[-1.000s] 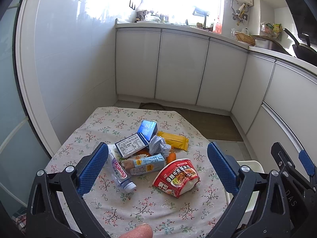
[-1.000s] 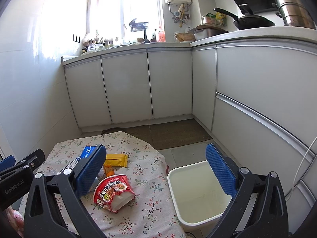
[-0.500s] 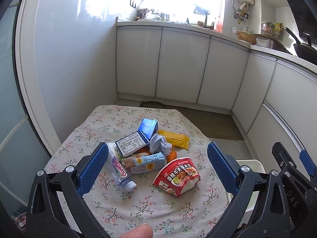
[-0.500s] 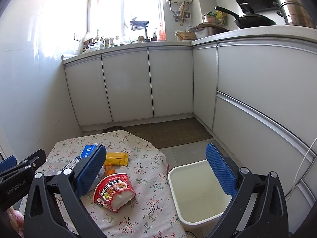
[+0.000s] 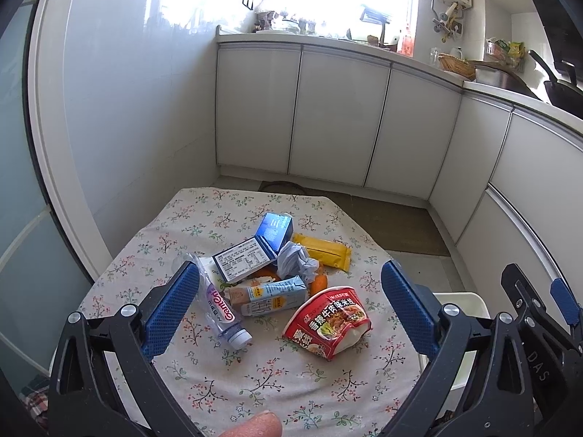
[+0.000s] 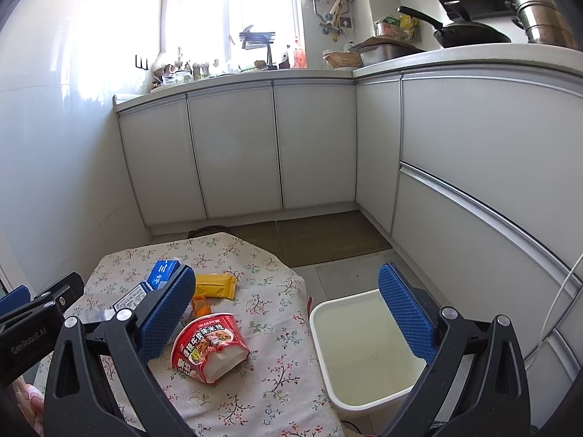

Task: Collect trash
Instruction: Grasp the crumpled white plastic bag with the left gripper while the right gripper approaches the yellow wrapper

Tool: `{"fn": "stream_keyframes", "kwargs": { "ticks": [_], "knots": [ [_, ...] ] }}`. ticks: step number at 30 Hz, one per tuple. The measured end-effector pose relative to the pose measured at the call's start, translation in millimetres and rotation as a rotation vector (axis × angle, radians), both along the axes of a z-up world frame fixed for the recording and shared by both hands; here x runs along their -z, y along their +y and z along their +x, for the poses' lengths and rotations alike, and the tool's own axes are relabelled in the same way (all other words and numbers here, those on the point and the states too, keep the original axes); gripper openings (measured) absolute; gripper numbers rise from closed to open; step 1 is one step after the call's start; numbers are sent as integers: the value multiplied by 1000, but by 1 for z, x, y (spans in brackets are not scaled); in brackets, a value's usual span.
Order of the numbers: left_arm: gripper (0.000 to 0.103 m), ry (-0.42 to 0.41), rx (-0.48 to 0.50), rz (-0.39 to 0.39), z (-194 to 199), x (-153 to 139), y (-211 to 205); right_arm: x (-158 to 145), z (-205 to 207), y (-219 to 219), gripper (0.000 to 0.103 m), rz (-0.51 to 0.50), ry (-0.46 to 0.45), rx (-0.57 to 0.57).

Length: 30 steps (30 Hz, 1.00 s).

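While both grippers hover above the floral tablecloth (image 5: pixel 182 225), the white bin (image 6: pixel 364 346) stands on the floor just beside the table's right edge; no items are visible inside it. Counted in the trash pile: one red noodle cup (image 5: pixel 328 322) lying on its side, mouth toward the camera; one plastic bottle (image 5: pixel 222 307), long axis running near-to-far, cap nearest; two blue cartons (image 5: pixel 269 235); one drink box (image 5: pixel 269 293); one yellow wrapper (image 5: pixel 324 251); one crumpled paper (image 5: pixel 297 262). Left gripper (image 5: pixel 289 307) and right gripper (image 6: pixel 284 313) are each spread wide, holding nothing.

Left hand-held gripper (image 5: pixel 289 307) raised slightly, right hand-held gripper (image 6: pixel 286 313) likewise
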<state>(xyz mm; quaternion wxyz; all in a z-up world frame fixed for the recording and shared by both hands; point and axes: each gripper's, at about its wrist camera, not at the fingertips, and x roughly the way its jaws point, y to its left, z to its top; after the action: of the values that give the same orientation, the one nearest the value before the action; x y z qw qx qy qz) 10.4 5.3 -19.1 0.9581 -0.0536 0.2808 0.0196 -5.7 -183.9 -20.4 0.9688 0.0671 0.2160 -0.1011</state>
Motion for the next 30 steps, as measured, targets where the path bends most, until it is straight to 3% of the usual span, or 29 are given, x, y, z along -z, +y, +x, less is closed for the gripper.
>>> {"fn": "stream_keyframes", "kwargs": {
  "ticks": [5,14,21,24,27,30],
  "knots": [
    [96,25,-13,-13,9,3,5,-1,9,-1,98,20,41,-11],
    [96,125,-62,-113,57,12,46,-8,61,-15,98,148,219,-80],
    [96,189,-80,-189,93,24,75,16,101,-21,98,184,311,-86],
    [96,248,-57,-224,112,37,83,40,111,-24,97,216,374,-85],
    [96,316,28,-261,135,54,78,53,122,-28,98,250,420,-84],
    [96,396,95,-216,156,69,59,56,127,-34,98,246,420,-47]
  ]
}}
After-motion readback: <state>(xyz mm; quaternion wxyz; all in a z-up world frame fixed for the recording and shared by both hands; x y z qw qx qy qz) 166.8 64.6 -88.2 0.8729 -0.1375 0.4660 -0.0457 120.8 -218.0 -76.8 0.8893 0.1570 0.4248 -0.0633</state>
